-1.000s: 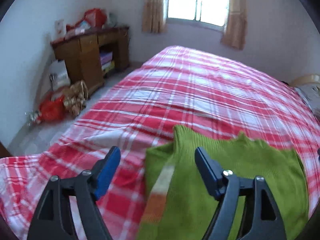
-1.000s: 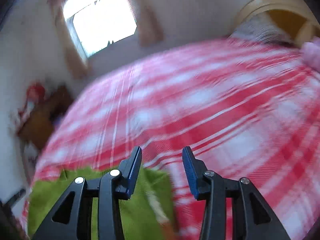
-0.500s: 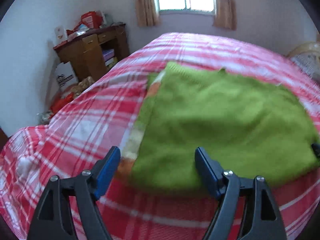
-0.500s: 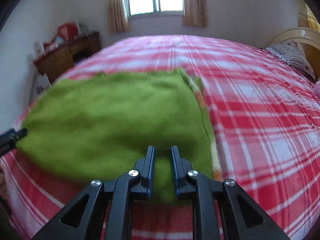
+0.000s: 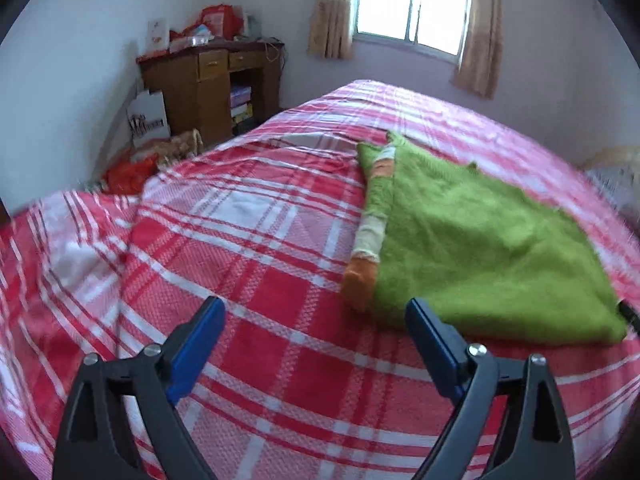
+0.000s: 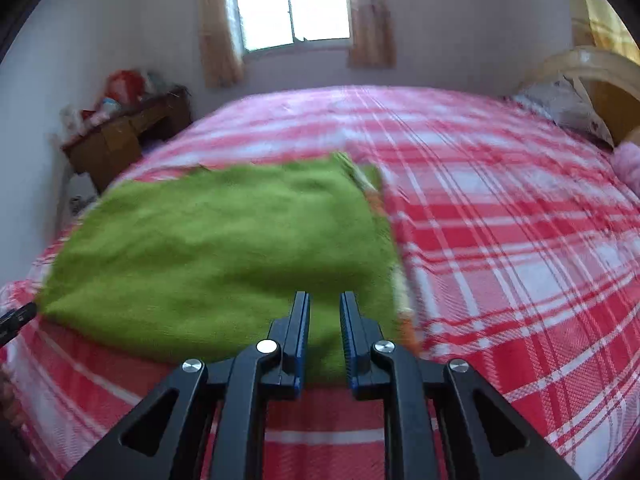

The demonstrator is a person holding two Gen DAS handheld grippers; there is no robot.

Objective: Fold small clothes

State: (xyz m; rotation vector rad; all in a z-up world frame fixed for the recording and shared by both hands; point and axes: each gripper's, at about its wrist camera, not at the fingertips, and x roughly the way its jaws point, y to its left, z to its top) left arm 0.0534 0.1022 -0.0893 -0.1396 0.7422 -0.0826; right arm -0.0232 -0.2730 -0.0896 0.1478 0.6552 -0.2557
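A green knitted garment (image 5: 480,240) with an orange and white striped edge lies folded flat on the red plaid bed (image 5: 260,280). It also shows in the right wrist view (image 6: 224,240). My left gripper (image 5: 316,320) is open and empty, above the bed just left of the garment's near corner. My right gripper (image 6: 324,308) has its jaws slightly apart over the garment's near edge, holding nothing. The tip of the right gripper shows at the garment's right corner in the left wrist view (image 5: 630,314).
A brown wooden desk (image 5: 212,84) with clutter on top stands by the far left wall, with bags on the floor beside it. A window (image 6: 292,4) with curtains is at the back. A pillow and headboard (image 6: 580,92) are at the right.
The left gripper has drawn back and to the left, off the garment. The right gripper's jaws have parted a little and it has pulled back toward the near edge.
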